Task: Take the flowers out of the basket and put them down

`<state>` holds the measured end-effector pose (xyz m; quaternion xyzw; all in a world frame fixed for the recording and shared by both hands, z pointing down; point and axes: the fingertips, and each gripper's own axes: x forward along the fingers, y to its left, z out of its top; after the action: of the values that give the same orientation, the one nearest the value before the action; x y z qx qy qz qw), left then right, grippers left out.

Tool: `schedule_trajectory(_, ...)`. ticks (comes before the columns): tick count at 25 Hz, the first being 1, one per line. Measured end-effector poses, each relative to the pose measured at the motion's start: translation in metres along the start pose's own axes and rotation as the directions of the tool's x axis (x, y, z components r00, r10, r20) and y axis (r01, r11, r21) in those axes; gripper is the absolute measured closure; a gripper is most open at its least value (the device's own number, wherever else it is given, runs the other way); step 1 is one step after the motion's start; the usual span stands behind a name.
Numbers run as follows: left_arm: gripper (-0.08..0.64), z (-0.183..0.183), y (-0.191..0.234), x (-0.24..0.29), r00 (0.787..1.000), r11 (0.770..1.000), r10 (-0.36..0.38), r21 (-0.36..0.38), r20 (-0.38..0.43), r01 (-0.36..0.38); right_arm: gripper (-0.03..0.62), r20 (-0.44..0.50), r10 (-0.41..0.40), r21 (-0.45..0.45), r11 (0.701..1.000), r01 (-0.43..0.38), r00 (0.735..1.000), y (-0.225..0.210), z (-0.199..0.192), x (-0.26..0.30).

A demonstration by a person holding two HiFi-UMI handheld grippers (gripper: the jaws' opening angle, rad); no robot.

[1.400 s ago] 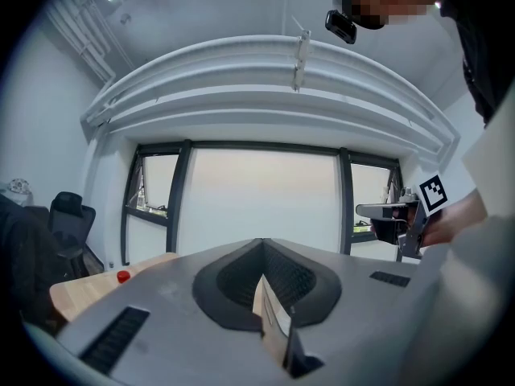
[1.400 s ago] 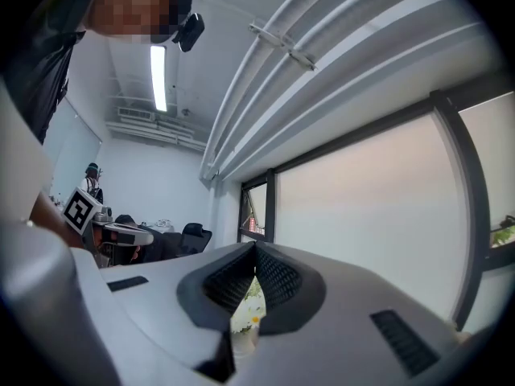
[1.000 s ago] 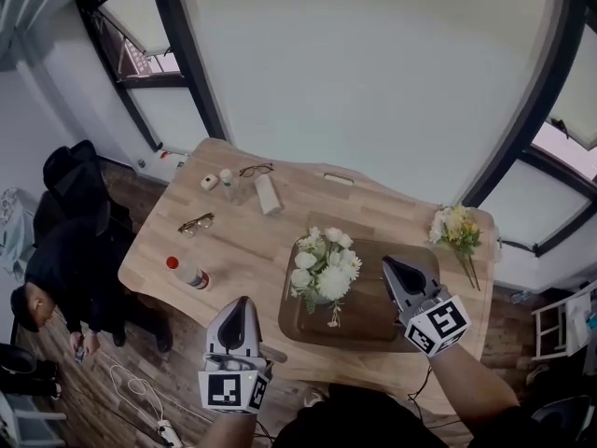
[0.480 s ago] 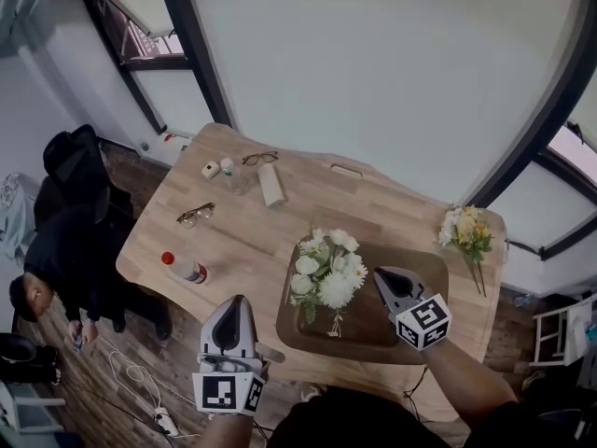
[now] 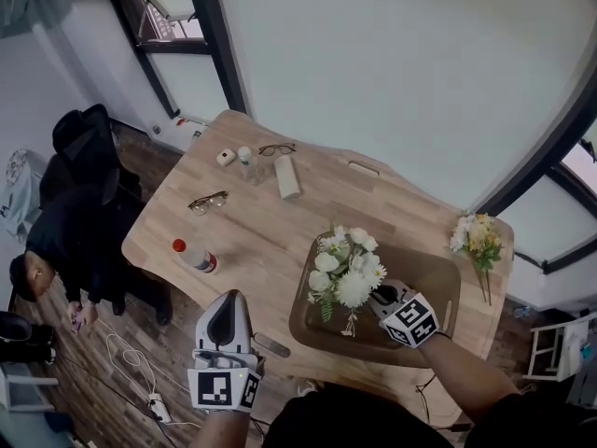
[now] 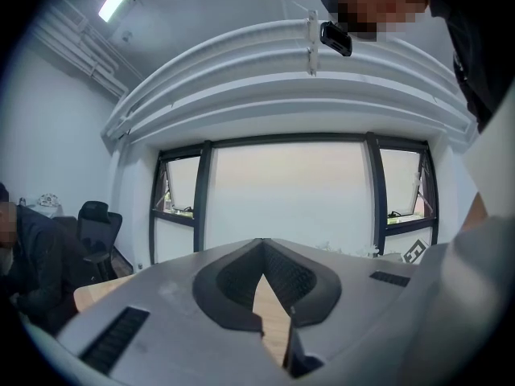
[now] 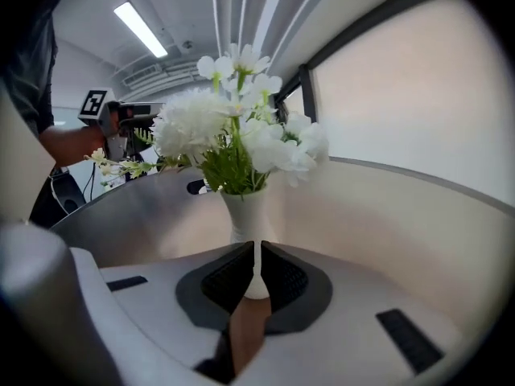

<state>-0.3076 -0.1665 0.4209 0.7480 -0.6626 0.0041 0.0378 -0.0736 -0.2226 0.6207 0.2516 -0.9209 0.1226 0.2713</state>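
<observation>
A bunch of fluffy white flowers (image 5: 347, 273) stands upright in a smooth white vase (image 7: 245, 211) with a thin neck. The vase stands inside the dark brown oval basket (image 5: 446, 283). The basket sits on the pale wooden table (image 5: 261, 222). The right arm reaches into the basket, and its grey right gripper (image 5: 381, 295) tips downward, just beside the vase. Its jaws are pressed together and hold nothing. The vase is just past their tips. The grey left gripper (image 5: 229, 301) points flat near the front edge of the table, apart from the basket. Its jaws are together too, with nothing in them. A small bunch of yellow flowers (image 5: 478, 239) lies at the table's far right corner.
</observation>
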Motion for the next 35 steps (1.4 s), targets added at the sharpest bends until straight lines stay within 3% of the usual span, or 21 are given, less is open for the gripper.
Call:
schedule_trajectory(1, 0.558, 0.0, 0.002, -0.001, 1.0, 1.0, 0.006, 0.0, 0.001, -0.006, 0.557, 0.008, 0.008, -0.008, 1.0, -0.008, 1.0, 0.002, 0.003, 0.004)
schedule_trajectory(2, 0.558, 0.001, 0.005, -0.003, 1.0, 1.0, 0.013, 0.0, 0.002, -0.013, 0.507, 0.012, 0.016, -0.007, 1.0, -0.016, 1.0, 0.003, 0.005, 0.009)
schedule_trajectory(4, 0.558, 0.002, 0.012, -0.007, 1.0, 1.0, 0.028, 0.003, 0.004, -0.028, 0.345, 0.007, 0.031, -0.001, 1.0, -0.031, 0.999, 0.005, 0.005, 0.02)
schedule_trajectory(9, 0.558, 0.003, 0.031, -0.02, 0.997, 0.997, 0.079, 0.009, 0.001, -0.079, 0.284, 0.037, 0.045, -0.023, 0.999, -0.044, 0.998, 0.009, 0.011, 0.044)
schedule_trajectory(13, 0.558, 0.001, 0.043, -0.034, 0.993, 0.993, 0.113, 0.025, -0.017, -0.112, 0.279, 0.126, 0.022, -0.05, 0.999, -0.016, 0.992, 0.009, 0.033, 0.059)
schedule_trajectory(18, 0.558, 0.002, 0.057, -0.054, 0.986, 0.986, 0.159, 0.055, -0.043, -0.157, 0.282, 0.17, 0.043, -0.085, 0.996, -0.028, 0.984, 0.012, 0.045, 0.076)
schedule_trajectory(20, 0.558, 0.003, 0.063, -0.06, 0.984, 0.984, 0.171, 0.065, -0.049, -0.168, 0.334, 0.185, 0.048, -0.102, 0.994, -0.03, 0.981, 0.014, 0.05, 0.08)
schedule_trajectory(24, 0.558, 0.003, 0.072, -0.067, 0.981, 0.981, 0.186, 0.066, -0.055, -0.182, 0.334, 0.214, 0.046, -0.115, 0.993, -0.022, 0.976, 0.019, 0.062, 0.075)
schedule_trajectory(35, 0.558, 0.002, 0.019, -0.041, 0.999, 0.997, 0.024, 0.073, -0.039, -0.022, 0.334, 0.192, 0.014, -0.071, 0.997, 0.0, 0.981, 0.021, 0.081, 0.042)
